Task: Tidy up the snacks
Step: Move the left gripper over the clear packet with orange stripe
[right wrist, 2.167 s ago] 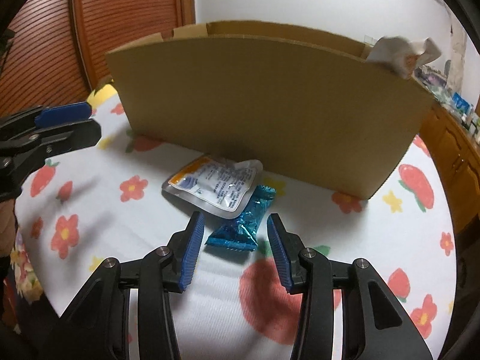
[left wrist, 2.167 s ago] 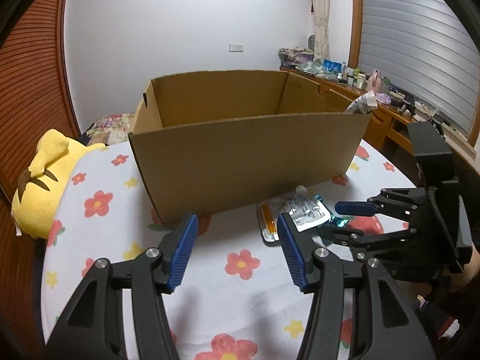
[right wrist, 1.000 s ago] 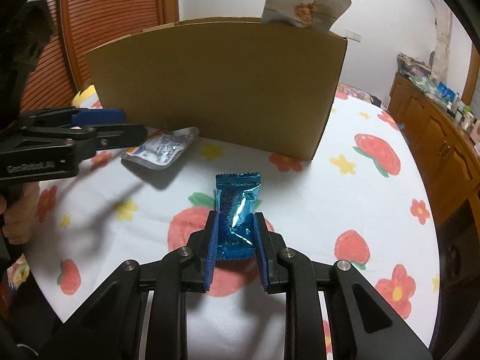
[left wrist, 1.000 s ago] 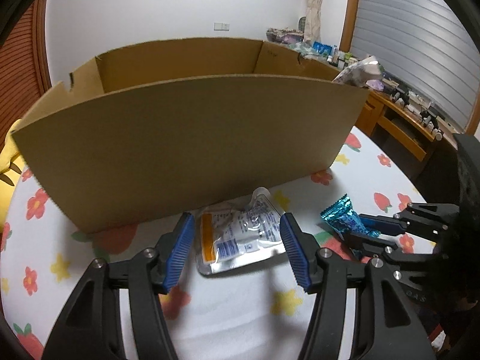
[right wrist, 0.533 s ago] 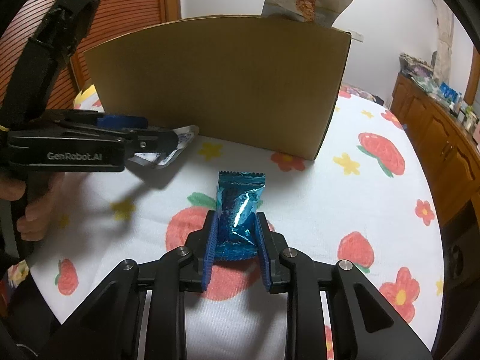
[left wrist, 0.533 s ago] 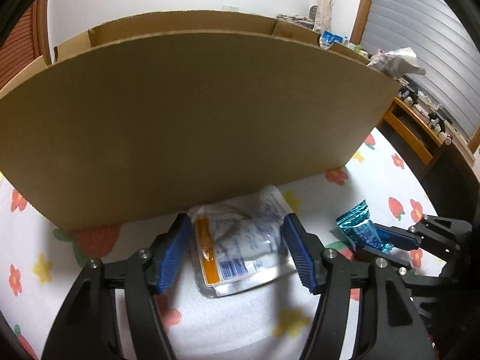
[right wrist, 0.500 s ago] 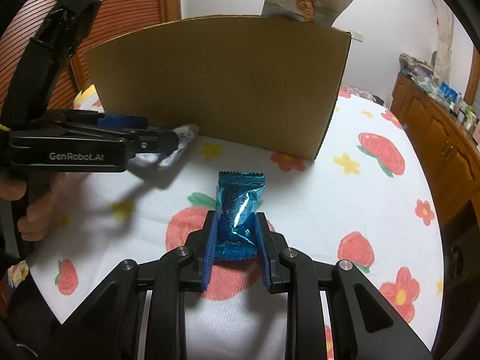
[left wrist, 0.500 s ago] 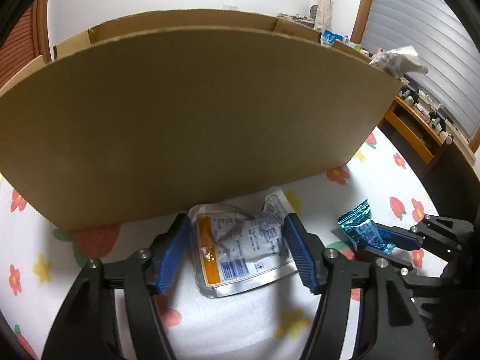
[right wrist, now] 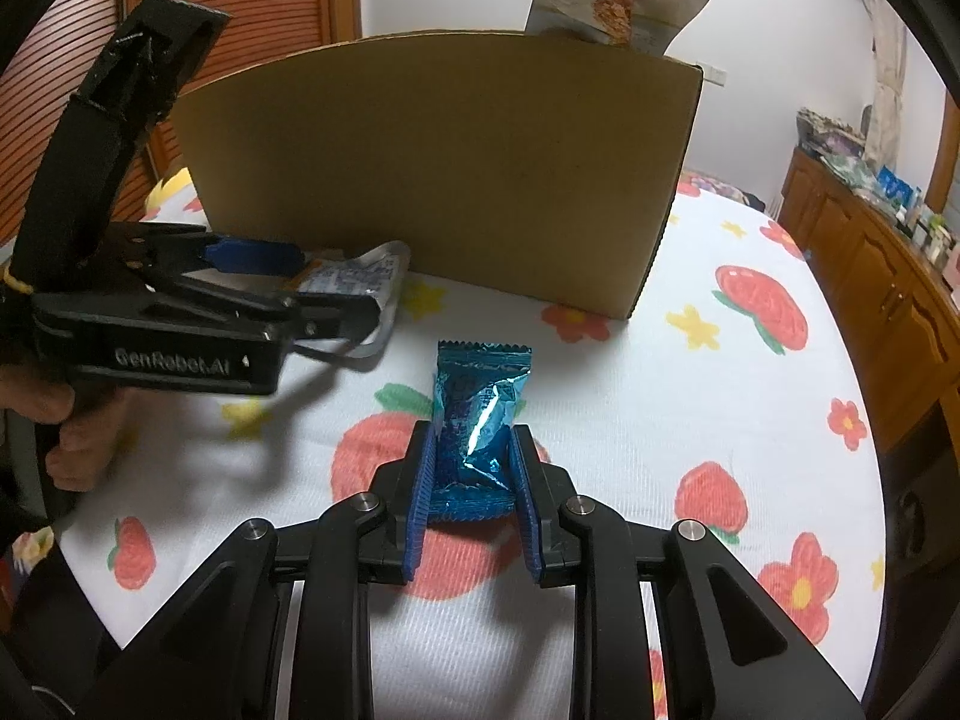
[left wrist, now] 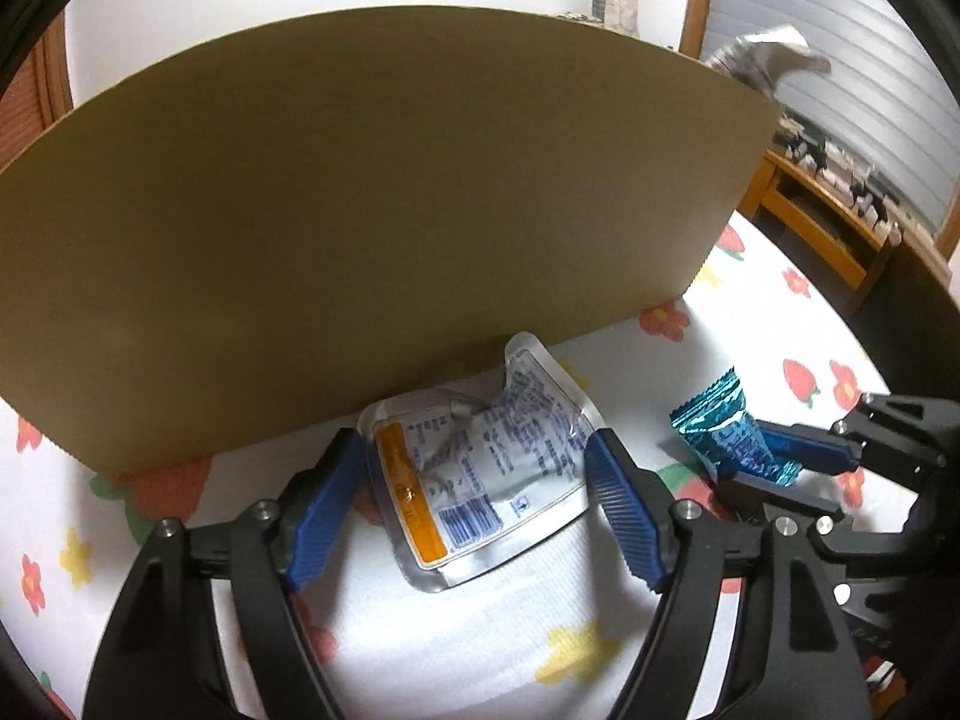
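We work over a table covered by a white cloth (right wrist: 690, 438) printed with strawberries and flowers. Biggest on it is the open cardboard box (left wrist: 384, 228), its plain brown wall filling most of the left wrist view; in the right wrist view a pale snack bag (right wrist: 615, 3) sticks up above the box's far right corner.

Next in size is the silver pouch (left wrist: 480, 462) with an orange stripe and a barcode, lying flat on the cloth just in front of the box wall. Its long axis runs from its near corner up and to the right toward the box, and its far end, curled up, looks to touch the wall. Our left gripper (left wrist: 477, 504) stands wide open around it, one blue pad on either side of the pouch; we cannot tell whether the pads touch its edges.

Smallest is the blue foil packet (right wrist: 477, 420). Our right gripper (right wrist: 471, 501) is closed on its near half, both pads pressed against its sides. Its long axis runs along the fingers, and its crimped free end points toward the box. It sits in front of the box's right corner, near the pouch but apart from it; whether it rests on the cloth or hangs just above it we cannot tell.
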`<state>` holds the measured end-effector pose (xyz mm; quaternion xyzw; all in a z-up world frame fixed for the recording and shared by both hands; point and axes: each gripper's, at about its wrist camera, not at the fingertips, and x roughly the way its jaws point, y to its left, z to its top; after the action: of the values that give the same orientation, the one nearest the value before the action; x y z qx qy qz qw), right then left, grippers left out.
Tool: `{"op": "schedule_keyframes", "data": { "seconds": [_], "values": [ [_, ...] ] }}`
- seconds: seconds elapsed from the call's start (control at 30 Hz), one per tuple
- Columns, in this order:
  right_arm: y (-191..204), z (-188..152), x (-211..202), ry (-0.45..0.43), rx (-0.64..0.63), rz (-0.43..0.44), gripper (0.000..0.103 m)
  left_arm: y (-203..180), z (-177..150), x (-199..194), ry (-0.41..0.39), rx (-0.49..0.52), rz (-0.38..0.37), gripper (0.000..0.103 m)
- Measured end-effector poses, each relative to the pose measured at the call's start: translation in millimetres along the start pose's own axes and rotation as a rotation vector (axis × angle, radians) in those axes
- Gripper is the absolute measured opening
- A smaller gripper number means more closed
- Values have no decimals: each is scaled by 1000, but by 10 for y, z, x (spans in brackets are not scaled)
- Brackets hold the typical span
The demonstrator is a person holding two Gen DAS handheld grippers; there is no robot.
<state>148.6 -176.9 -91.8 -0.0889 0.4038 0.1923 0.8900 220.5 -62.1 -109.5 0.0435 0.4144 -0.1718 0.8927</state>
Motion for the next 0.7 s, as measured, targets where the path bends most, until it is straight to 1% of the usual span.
{"op": "schedule_keyframes", "data": {
  "seconds": [0.17,0.23,0.33,0.37,0.4,0.43,0.57,0.7],
  "values": [
    [0,0,4,0,0,0,24,-30,-1,0,2,8,5,77],
    [0,-1,4,0,0,0,24,-56,-21,-9,0,21,11,74],
    [3,-9,7,0,0,0,24,-107,-61,-42,-5,31,-5,64],
    [6,-11,8,-1,0,1,24,-124,-81,-80,-14,35,-13,54],
    [5,-9,8,0,0,1,24,-139,-98,-121,-21,42,-15,35],
    [7,-10,8,0,-1,1,24,-162,-112,-146,-15,48,-2,34],
    [4,-14,11,0,-1,3,25,-222,-183,-199,-13,64,-8,26],
    [1,-14,11,0,-1,3,25,-230,-218,-236,-6,62,-14,24]
  ]
}}
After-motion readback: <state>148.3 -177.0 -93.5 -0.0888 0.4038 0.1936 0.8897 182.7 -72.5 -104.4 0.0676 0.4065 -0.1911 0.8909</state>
